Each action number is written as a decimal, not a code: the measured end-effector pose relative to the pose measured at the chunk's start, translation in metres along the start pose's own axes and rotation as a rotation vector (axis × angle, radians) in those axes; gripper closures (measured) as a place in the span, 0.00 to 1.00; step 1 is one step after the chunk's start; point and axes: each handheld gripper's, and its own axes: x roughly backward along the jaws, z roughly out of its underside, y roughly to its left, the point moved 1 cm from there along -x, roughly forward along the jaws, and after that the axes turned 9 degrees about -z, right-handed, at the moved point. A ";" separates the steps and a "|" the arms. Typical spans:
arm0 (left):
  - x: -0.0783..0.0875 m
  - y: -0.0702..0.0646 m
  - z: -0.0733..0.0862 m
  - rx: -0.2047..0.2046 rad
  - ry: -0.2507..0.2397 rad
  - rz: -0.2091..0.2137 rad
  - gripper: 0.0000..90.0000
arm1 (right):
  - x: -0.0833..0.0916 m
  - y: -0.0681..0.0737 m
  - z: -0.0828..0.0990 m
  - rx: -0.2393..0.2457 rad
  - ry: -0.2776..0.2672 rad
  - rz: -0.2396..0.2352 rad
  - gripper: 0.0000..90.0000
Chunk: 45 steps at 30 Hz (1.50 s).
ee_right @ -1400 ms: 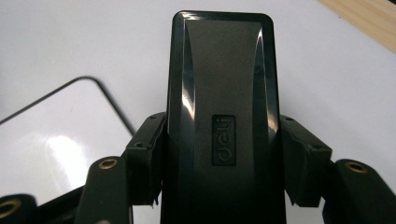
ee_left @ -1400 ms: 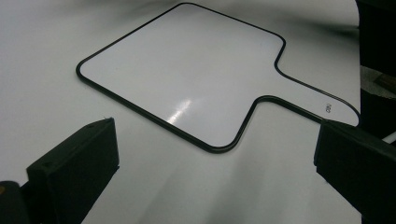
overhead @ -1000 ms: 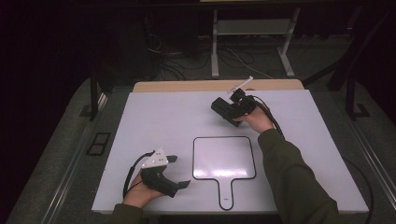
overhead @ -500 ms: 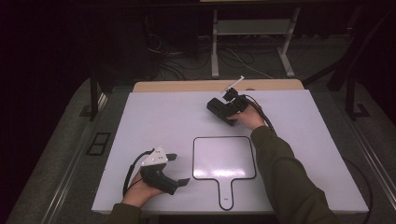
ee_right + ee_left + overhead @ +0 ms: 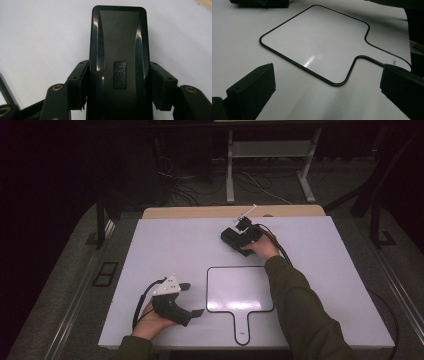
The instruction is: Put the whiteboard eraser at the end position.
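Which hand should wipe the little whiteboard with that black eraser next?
Right, probably. The right gripper is already shut on the black eraser, just beyond the whiteboard. The left gripper rests open and empty beside the board's left edge.

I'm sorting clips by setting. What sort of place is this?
Probably a lab or recording workspace, not a home: a bare white table under a fixed camera, dark surroundings, loose cables on the floor beyond, and a metal desk frame at the back.

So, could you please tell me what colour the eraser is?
Glossy black eraser, seen best in the right gripper view.
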 end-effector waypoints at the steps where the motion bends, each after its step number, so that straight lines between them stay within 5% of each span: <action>1: 0.000 0.000 0.000 0.001 -0.001 -0.001 0.00 | -0.001 0.000 0.000 0.005 0.002 0.007 0.42; 8: 0.001 -0.001 0.001 0.005 -0.005 -0.004 0.00 | 0.004 0.003 0.000 0.020 -0.040 0.012 0.41; 22: 0.000 0.000 0.001 0.006 0.003 -0.006 0.00 | 0.047 0.005 0.016 -0.001 -0.187 -0.006 0.34; 28: 0.000 0.001 0.001 0.014 0.001 -0.010 0.00 | 0.061 0.008 0.026 0.019 -0.207 0.011 0.31; 41: 0.001 0.000 0.002 0.020 0.002 -0.014 0.00 | 0.073 0.025 0.045 0.046 -0.238 -0.076 0.24; 45: 0.001 0.000 0.002 0.020 0.004 -0.014 0.00 | 0.076 0.034 0.052 0.062 -0.255 -0.072 0.22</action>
